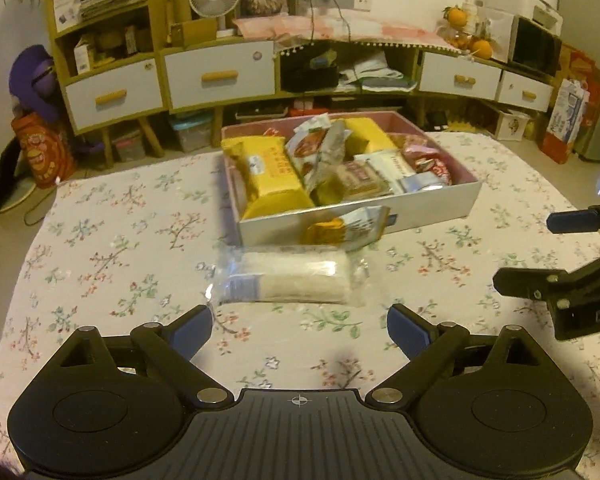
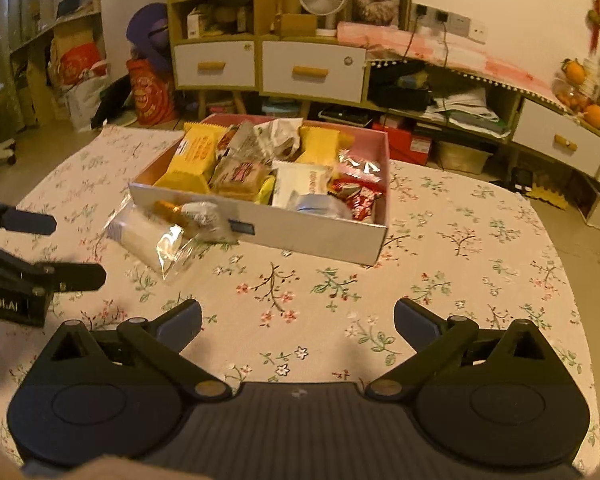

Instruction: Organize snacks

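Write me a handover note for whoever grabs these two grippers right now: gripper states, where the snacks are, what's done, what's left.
Left gripper: open, empty, above the tablecloth just short of the clear-wrapped pale snack pack.
Right gripper: open, empty, over bare floral tablecloth.
Snack box: white outside, pink inside, already filled with yellow packs, red wrappers and white packets.
Still outside: the clear pack on the cloth in front of the box, and a small gold-and-white packet against the box's front wall.
Left to do: probably put those two in the box.

snack wrapper print [image 1: 277, 168] blurred — unreadable
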A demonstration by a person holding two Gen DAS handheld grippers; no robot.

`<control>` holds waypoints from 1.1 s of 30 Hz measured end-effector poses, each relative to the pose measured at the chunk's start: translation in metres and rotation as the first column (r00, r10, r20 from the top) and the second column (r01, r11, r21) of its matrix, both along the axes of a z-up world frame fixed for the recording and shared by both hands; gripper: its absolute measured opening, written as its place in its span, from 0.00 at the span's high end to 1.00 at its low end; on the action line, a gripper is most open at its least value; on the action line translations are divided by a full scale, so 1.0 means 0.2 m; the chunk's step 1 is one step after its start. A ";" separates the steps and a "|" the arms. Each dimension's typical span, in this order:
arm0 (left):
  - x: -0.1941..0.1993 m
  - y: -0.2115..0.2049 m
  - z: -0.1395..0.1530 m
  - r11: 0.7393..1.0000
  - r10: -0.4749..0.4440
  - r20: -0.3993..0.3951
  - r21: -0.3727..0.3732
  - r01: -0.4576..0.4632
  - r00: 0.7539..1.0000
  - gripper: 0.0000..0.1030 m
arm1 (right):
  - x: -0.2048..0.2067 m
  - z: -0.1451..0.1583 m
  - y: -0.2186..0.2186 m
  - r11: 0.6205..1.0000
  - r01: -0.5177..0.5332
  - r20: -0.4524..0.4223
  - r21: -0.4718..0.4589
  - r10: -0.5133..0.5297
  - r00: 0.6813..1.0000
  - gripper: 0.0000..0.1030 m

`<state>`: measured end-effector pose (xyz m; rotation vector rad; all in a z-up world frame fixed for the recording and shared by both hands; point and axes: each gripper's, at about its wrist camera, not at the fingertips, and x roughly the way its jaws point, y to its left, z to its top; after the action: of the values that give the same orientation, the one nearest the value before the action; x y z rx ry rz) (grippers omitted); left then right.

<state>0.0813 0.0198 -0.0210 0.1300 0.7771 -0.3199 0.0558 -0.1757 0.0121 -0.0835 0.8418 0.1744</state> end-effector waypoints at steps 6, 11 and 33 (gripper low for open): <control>0.03 0.06 -0.04 1.000 0.028 -0.014 0.009 -0.028 1.000 0.07 | 0.01 -0.03 0.04 1.000 -0.016 -0.014 -0.008 0.015 1.000 0.00; 0.05 0.11 -0.07 0.999 0.033 -0.023 0.016 -0.032 0.999 0.07 | 0.02 -0.03 0.07 1.000 -0.021 -0.020 0.003 0.021 1.000 0.00; 0.16 0.21 -0.14 0.998 0.055 -0.027 -0.024 -0.055 0.998 0.07 | 0.20 -0.06 0.24 0.996 -0.047 -0.001 0.075 0.048 0.999 0.11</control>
<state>0.1137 0.0624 -0.0481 0.0811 0.8009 -0.2794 0.0948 -0.1272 -0.0003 -0.0325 0.8356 0.2508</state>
